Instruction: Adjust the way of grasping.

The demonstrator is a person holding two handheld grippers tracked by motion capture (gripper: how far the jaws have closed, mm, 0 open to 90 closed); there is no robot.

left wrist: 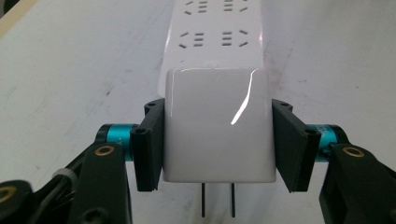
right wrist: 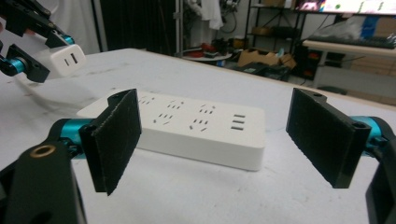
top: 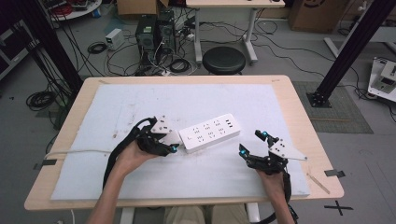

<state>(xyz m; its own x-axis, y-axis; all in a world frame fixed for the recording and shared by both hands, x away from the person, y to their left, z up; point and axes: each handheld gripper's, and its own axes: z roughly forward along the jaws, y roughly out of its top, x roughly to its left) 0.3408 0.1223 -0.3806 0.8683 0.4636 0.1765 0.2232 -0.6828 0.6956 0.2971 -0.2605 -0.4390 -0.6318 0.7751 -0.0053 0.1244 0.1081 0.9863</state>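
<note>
Nearest the person: 2 forearms come in from the bottom of the high view, 1 gripper per hand. Left gripper (top: 169, 141) is clamped on 1 white plug adapter (left wrist: 215, 123); in the left gripper view its 2 black pads press the adapter's 2 sides, and 2 metal prongs (left wrist: 217, 199) stick out below, toward the cam. Adapter is held just off the left end of the power strip (top: 210, 132), above the mat; can't tell if it touches the strip. In the right gripper view the same adapter (right wrist: 68, 59) shows top left w/ 2 slots on its face, lifted clear of the table.

Right gripper (top: 252, 143) sits near the strip's right end, apart from it. Jaws stand wide apart w/ nothing between the pads; the strip (right wrist: 187, 128) shows beyond the gap.

Mid-table: 1 white power strip, lying flat & slightly angled on 1 white mat (top: 140, 102) that covers most of the wooden table (top: 299, 116). Strip top shows socket groups in 2 rows plus 3 small slots at 1 end. 1 pale cable (top: 74, 152) runs off the mat's left side.

Far: 1 black round stool (top: 224, 59) just behind the table, 1 white-legged desk (top: 224, 28) past it, cables on the floor.
</note>
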